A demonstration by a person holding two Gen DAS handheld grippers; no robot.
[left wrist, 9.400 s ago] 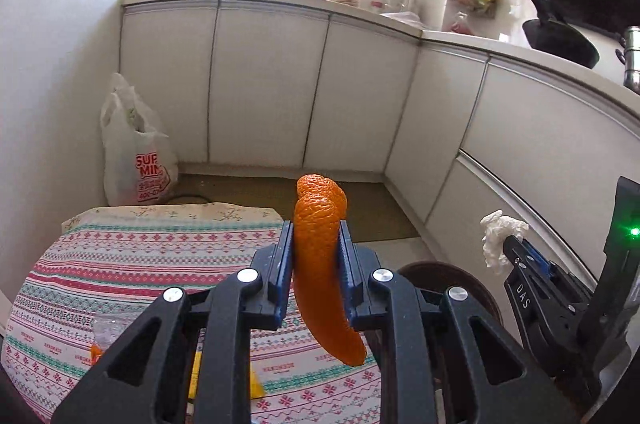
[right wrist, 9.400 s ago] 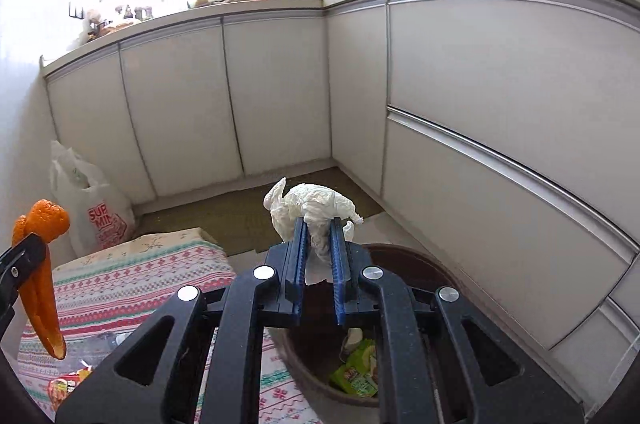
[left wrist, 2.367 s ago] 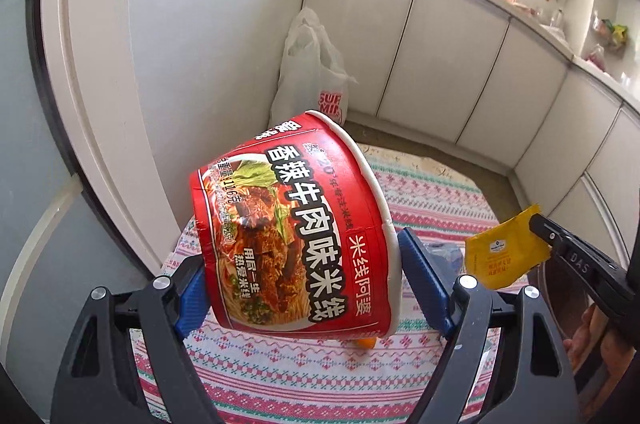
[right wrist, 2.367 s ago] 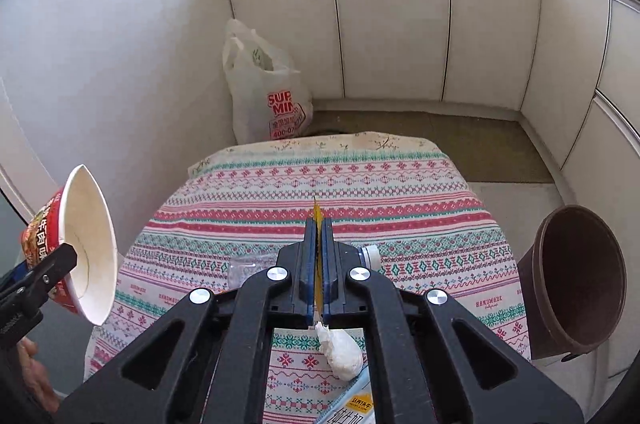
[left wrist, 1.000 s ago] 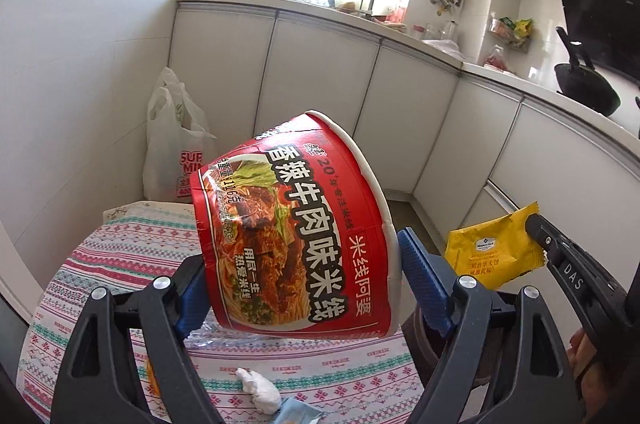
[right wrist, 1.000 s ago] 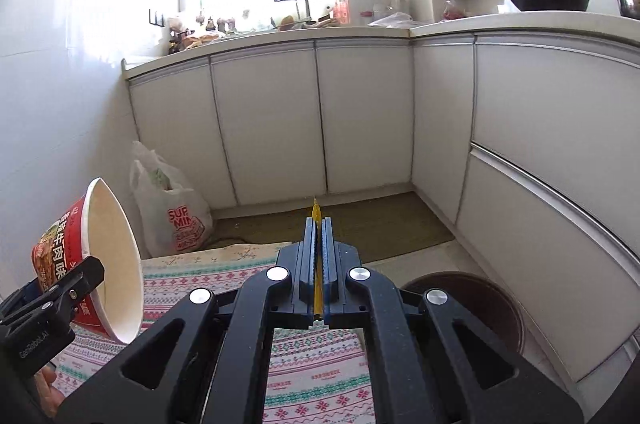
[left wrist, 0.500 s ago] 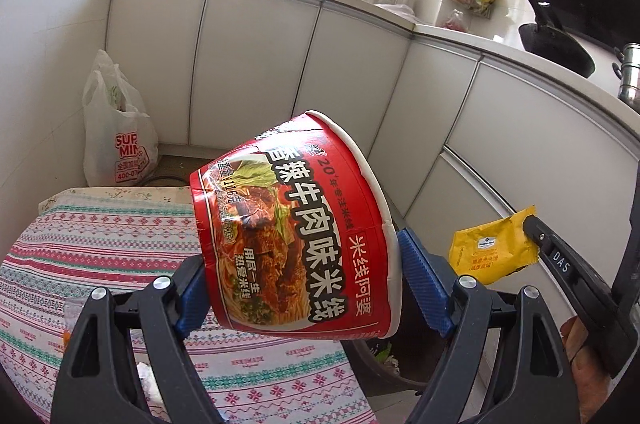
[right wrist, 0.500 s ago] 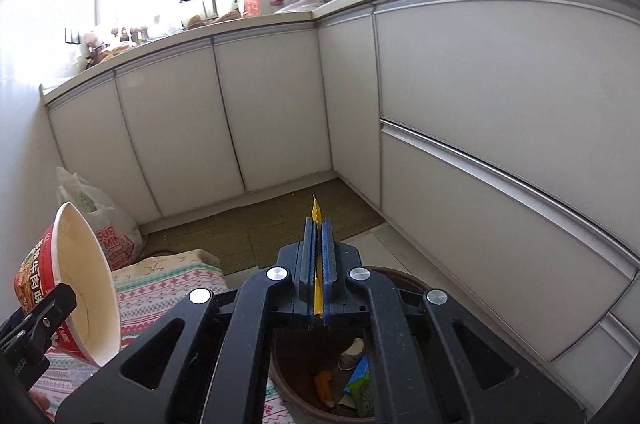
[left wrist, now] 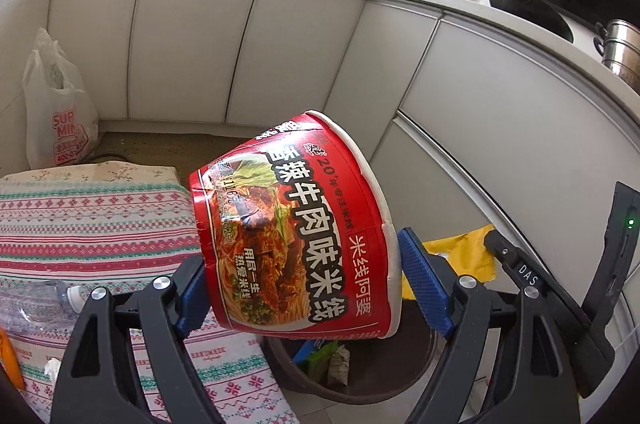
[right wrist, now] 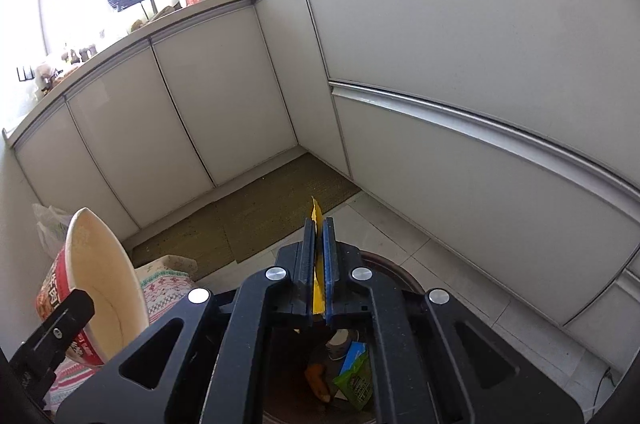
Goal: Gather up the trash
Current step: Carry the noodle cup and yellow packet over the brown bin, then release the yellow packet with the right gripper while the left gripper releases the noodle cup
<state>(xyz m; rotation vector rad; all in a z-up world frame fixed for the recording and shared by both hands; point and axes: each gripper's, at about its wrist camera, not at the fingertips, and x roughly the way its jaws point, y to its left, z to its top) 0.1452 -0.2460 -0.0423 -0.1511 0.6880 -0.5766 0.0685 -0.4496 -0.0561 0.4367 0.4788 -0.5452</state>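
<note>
My left gripper (left wrist: pixel 304 288) is shut on a red instant noodle bowl (left wrist: pixel 296 228), held on its side above the brown trash bin (left wrist: pixel 400 390). The bowl's white inside shows at the left of the right wrist view (right wrist: pixel 100 284). My right gripper (right wrist: pixel 318 256) is shut on a flat yellow packet (right wrist: pixel 317 280), which also shows in the left wrist view (left wrist: pixel 464 256). It hangs directly over the bin (right wrist: pixel 404 284), which holds wrappers and an orange peel (right wrist: pixel 318 382).
A table with a patterned cloth (left wrist: pixel 88 207) lies to the left, with a clear plastic bottle (left wrist: pixel 36 304) on it. A white shopping bag (left wrist: pixel 52 111) stands on the floor by the white cabinets (left wrist: pixel 240 51). Cabinets (right wrist: pixel 460 103) close in on the right.
Both grippers have moved right from the table to above the bin. The bin's contents now show below both grippers.
</note>
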